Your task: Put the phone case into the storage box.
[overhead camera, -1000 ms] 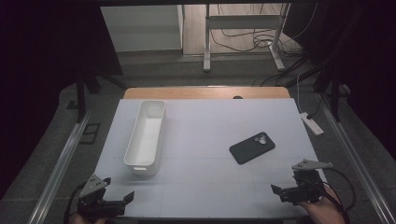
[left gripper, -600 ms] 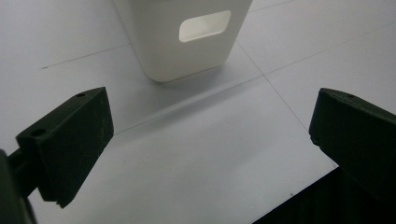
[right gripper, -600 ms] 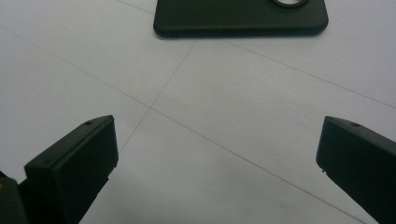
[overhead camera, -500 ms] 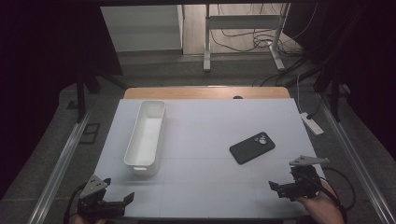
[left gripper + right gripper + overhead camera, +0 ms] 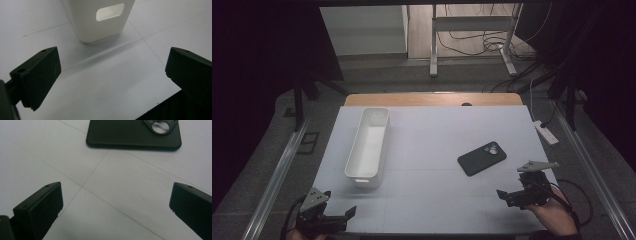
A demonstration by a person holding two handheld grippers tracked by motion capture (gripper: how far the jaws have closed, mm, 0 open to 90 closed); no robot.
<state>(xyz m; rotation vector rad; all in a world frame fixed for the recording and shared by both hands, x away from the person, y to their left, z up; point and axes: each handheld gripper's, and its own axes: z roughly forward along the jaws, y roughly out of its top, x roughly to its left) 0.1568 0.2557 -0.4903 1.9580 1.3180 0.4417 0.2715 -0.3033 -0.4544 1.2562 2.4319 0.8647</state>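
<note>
**A:** What is the room like?

**B:** It is dark all around. In the middle is a white table with thin lines on it. Past the far edge there is a floor with cables.

**A:** How do the jaws of the right gripper stand?

**B:** They are wide apart, with nothing between them but bare table. You can see that well in the right gripper view.

**A:** What lies ahead of those jaws?

**B:** A black phone. It lies flat, back side up, with its round camera ring at the far end. It is near the jaws, but they do not touch it. From above, the phone sits a little way beyond the right gripper.

**A:** And the left gripper?

**B:** Its jaws are wide apart too, and hold nothing. Bare table is between them.

**A:** What is in front of it?

**B:** A long white tray. Its short end, with a handle hole, faces the jaws. From above, the white tray looks empty, and it is well apart from the phone.
</note>
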